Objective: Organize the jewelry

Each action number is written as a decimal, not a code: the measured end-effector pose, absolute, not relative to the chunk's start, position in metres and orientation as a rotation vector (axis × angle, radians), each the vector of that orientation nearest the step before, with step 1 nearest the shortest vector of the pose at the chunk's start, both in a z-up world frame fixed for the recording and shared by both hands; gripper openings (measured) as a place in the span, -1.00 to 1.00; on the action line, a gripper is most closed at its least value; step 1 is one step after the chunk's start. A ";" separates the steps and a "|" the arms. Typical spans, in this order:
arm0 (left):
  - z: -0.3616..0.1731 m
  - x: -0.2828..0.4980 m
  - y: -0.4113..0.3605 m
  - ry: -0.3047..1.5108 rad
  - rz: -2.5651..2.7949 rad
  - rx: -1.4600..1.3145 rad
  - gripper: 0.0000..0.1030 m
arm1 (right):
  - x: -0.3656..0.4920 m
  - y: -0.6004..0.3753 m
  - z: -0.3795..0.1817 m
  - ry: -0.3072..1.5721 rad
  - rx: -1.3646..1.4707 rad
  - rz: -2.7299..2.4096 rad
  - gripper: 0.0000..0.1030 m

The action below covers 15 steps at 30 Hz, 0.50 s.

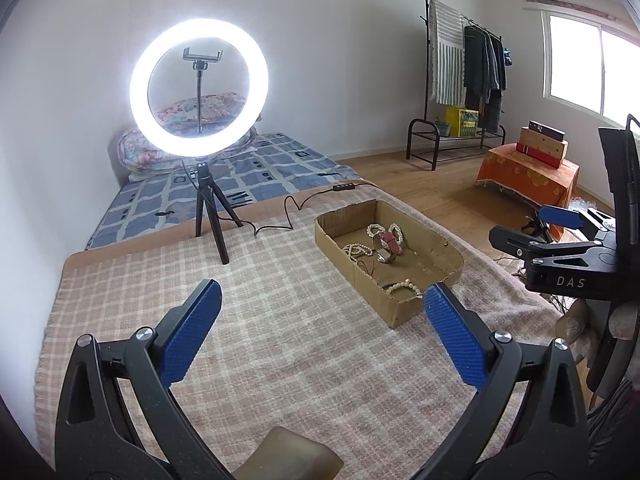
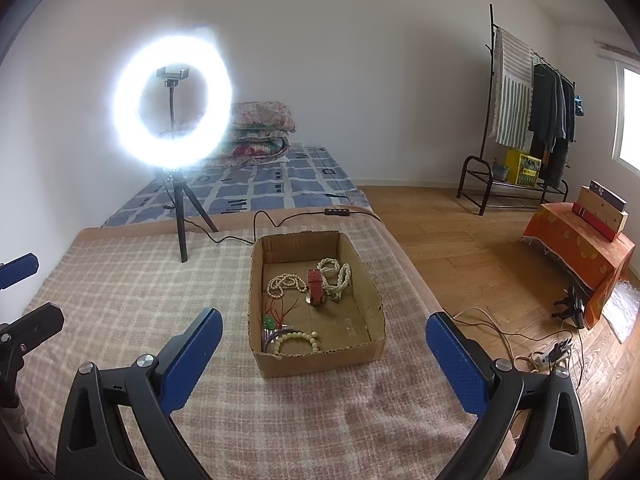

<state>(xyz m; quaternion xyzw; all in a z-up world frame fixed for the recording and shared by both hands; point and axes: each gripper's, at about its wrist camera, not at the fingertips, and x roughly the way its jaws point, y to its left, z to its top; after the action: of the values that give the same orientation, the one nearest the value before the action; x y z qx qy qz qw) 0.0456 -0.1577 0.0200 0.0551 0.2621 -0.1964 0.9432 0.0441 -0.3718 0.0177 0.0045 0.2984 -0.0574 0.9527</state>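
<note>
On the blanket (image 2: 120,292) ahead of me sits the box (image 2: 360,272) with the watch (image 2: 315,286) in its middle, bead strings (image 2: 286,282) left and right of it, a bracelet (image 2: 298,338) at its near wall, and the ring light (image 2: 172,104) far left behind it.

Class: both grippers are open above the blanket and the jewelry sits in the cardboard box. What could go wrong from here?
1. The bead strands lie against the red watch; lifting one may drag the others.
2. The cardboard box looks light, so a hand-held gripper could shove it.
3. The ring light cable runs just behind the box and might snag.
</note>
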 end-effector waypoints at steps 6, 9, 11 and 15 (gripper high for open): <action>0.025 0.041 -0.159 0.518 -0.408 0.111 1.00 | 0.044 -0.370 0.018 0.603 0.000 -0.115 0.99; 0.027 0.040 -0.159 0.511 -0.410 0.109 1.00 | 0.044 -0.369 0.017 0.604 -0.006 -0.111 0.99; 0.027 0.039 -0.159 0.513 -0.411 0.107 1.00 | 0.044 -0.368 0.017 0.606 -0.008 -0.109 0.99; 0.027 0.039 -0.159 0.514 -0.411 0.111 1.00 | 0.044 -0.368 0.017 0.609 -0.011 -0.108 0.99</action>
<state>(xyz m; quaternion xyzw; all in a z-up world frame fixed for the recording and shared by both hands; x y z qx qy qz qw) 0.0395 -0.1594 0.0269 0.0547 0.2521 -0.2016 0.9449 0.0442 -0.3679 0.0166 -0.0052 0.2995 -0.0530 0.9526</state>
